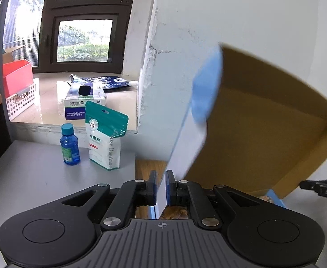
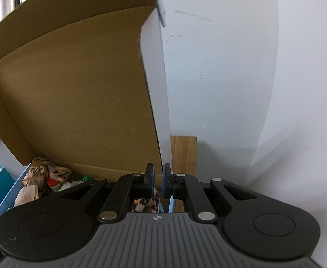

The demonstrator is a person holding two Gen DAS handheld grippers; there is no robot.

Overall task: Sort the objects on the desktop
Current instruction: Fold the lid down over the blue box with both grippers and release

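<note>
- Left gripper (image 1: 161, 187) pinches the left side wall of the cardboard box (image 1: 264, 120), jaws narrow; right gripper (image 2: 158, 182) clamps the opposite wall; a two-sided grip probably keeps the box level for carrying.
- Beside the box's left wall stand a gauze bandage pouch (image 1: 104, 136) and blue bottle (image 1: 69, 144), seemingly awaiting sorting; crumpled items (image 2: 41, 174) lie inside.

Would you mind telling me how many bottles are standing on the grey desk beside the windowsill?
1. The blue bottle stands upright on the grey desk, just left of the gauze bandage pouch. The raised box lid may hide others.
</note>
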